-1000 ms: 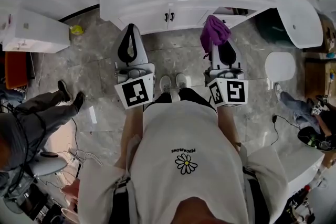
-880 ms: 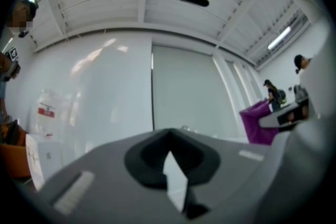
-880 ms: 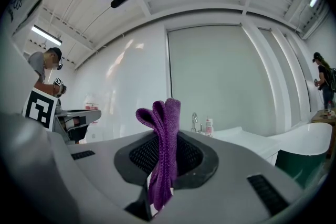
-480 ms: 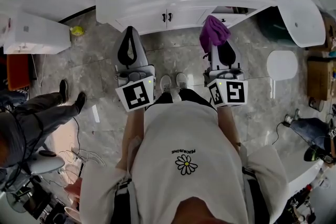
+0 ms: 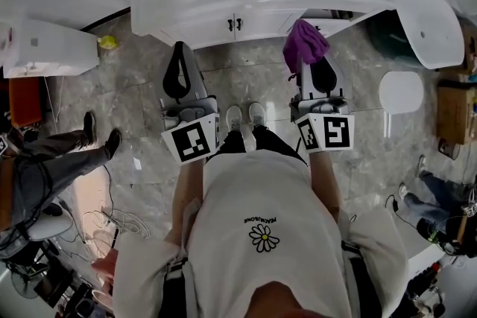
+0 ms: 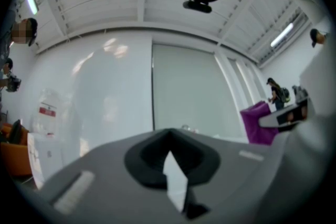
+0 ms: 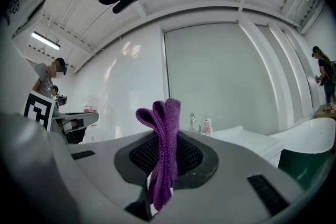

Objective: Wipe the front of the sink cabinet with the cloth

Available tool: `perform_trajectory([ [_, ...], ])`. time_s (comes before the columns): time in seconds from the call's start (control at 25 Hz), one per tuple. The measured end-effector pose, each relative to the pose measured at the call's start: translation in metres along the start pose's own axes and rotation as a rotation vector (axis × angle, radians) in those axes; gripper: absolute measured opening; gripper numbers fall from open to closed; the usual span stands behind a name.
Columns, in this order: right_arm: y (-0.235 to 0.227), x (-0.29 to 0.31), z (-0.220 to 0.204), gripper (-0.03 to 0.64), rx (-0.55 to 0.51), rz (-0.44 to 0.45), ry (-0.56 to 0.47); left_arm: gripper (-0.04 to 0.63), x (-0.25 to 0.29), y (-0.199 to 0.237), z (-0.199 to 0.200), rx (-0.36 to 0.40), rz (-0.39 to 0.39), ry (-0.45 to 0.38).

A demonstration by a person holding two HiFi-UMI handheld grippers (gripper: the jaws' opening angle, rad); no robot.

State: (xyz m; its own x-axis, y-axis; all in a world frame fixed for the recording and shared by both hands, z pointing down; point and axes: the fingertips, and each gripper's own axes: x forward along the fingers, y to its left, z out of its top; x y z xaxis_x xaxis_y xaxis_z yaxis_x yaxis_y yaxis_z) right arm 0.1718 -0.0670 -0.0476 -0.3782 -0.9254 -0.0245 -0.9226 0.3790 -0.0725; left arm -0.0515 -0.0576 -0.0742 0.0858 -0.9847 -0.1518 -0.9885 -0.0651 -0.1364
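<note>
1. The right claw is clamped on a purple, soft woven cloth. The cloth is folded into a narrow bunch that stands up past the claw's tips. It hangs clear of the cabinet, which stands just ahead of the claw.
2. The left claw has its jaws together on nothing, level with the right claw and well to its left.
3. Likely risk: so little cloth shows beyond the tips that a firm wipe could bring the hard jaws onto the glossy doors and scuff them.
4. The bunch could also drag out of the grip, or snag on the small dark door handles and pull a door open.
5. The surface is a white, smooth two-door sink cabinet. Straight ahead of the right claw, a dark open compartment interrupts the front.
6. A grey marbled tile floor lies below both claws.
7. A white bathtub curves off to the right claw's right.
8. A seated person and loose cables are left of the left claw.
</note>
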Motion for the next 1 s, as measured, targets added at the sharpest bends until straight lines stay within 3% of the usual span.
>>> perform_trajectory([
  [0.36, -0.011, 0.026, 0.007, 0.054, 0.002, 0.034, -0.031, 0.005, 0.024, -0.011, 0.0, -0.011, -0.005, -0.015],
  [0.68, -0.014, 0.054, -0.011, 0.054, 0.018, 0.096, -0.033, 0.005, 0.047, -0.007, -0.022, 0.031, 0.065, 0.009],
  [0.84, -0.018, 0.066, -0.051, 0.054, 0.014, 0.123, -0.057, 0.005, 0.05, -0.011, -0.073, 0.032, 0.082, 0.022],
  [1.0, -0.022, 0.08, -0.145, 0.054, 0.051, 0.115, -0.054, 0.005, 0.042, -0.011, -0.18, 0.034, 0.079, 0.073],
])
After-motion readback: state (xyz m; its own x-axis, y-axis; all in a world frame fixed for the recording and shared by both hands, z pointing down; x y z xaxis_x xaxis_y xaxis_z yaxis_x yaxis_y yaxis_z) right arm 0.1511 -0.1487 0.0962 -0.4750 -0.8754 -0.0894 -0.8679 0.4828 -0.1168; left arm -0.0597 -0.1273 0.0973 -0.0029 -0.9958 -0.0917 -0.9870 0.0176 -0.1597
